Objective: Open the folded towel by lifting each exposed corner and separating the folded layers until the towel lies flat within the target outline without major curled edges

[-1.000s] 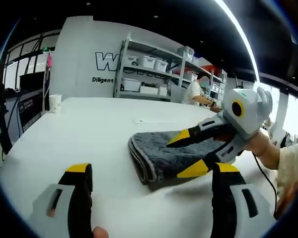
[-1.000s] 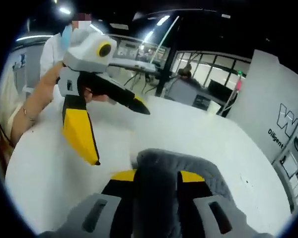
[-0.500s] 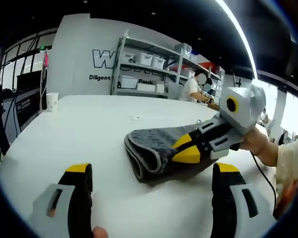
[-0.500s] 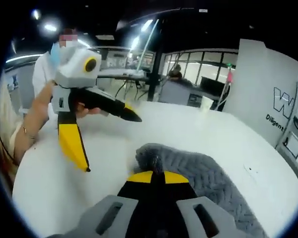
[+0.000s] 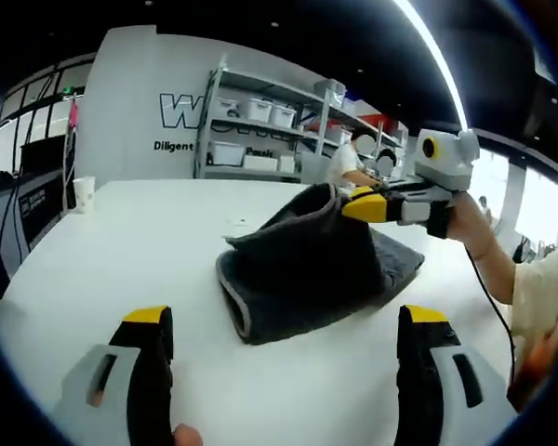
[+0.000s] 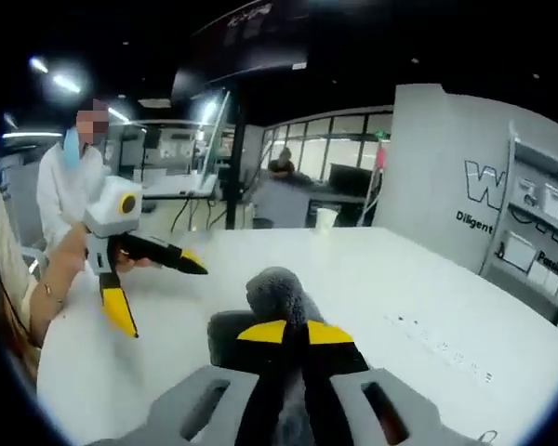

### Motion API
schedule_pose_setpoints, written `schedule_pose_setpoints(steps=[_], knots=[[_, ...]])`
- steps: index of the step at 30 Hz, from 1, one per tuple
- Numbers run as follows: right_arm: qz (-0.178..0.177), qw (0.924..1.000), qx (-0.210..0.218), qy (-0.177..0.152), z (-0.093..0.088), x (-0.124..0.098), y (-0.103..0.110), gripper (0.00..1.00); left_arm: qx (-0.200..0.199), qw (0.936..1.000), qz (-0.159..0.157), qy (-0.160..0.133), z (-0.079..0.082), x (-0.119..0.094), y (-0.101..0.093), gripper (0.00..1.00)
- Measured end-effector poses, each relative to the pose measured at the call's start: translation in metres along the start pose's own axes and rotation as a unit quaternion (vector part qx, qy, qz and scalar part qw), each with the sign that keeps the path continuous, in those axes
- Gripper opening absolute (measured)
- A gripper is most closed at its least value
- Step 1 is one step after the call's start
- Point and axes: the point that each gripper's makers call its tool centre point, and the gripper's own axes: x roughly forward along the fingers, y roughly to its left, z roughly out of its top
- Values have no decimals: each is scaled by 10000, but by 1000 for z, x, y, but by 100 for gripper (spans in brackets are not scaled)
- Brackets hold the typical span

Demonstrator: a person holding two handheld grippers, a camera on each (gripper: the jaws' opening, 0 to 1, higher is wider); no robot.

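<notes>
A dark grey towel (image 5: 307,269) lies folded on the white table (image 5: 121,251), its pale-edged fold facing me. Its top layer is pulled up into a peak. My right gripper (image 5: 358,206) comes in from the right, shut on that raised corner. In the right gripper view, my right gripper (image 6: 293,330) pinches a bunch of towel (image 6: 274,290) that stands up above its yellow tips. My left gripper (image 5: 284,321) is open, low over the table just in front of the towel, with nothing in it. It also appears as the left gripper (image 6: 166,301) held in a hand, jaws spread.
A paper cup (image 5: 82,193) stands near the table's far left edge, seen also as the cup (image 6: 326,219). Behind the table are metal shelves with white bins (image 5: 260,139) and a seated person (image 5: 353,163). A person in a white coat (image 6: 60,181) stands at the table's side.
My right gripper closed on the towel's top layer and lifted it from near the table up into a peak. The left gripper stayed open and low.
</notes>
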Motion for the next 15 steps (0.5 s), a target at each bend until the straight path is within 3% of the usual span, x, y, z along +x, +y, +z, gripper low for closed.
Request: schedule_pose_setpoints(steps=[12, 15], knots=[[-925, 9950, 161, -337, 15, -54, -55, 0, 62, 10000, -72, 28, 0, 1, -3, 100], [-1180, 9920, 139, -431, 20, -75, -68, 0, 57, 9999, -102, 5, 1, 1, -5, 100]])
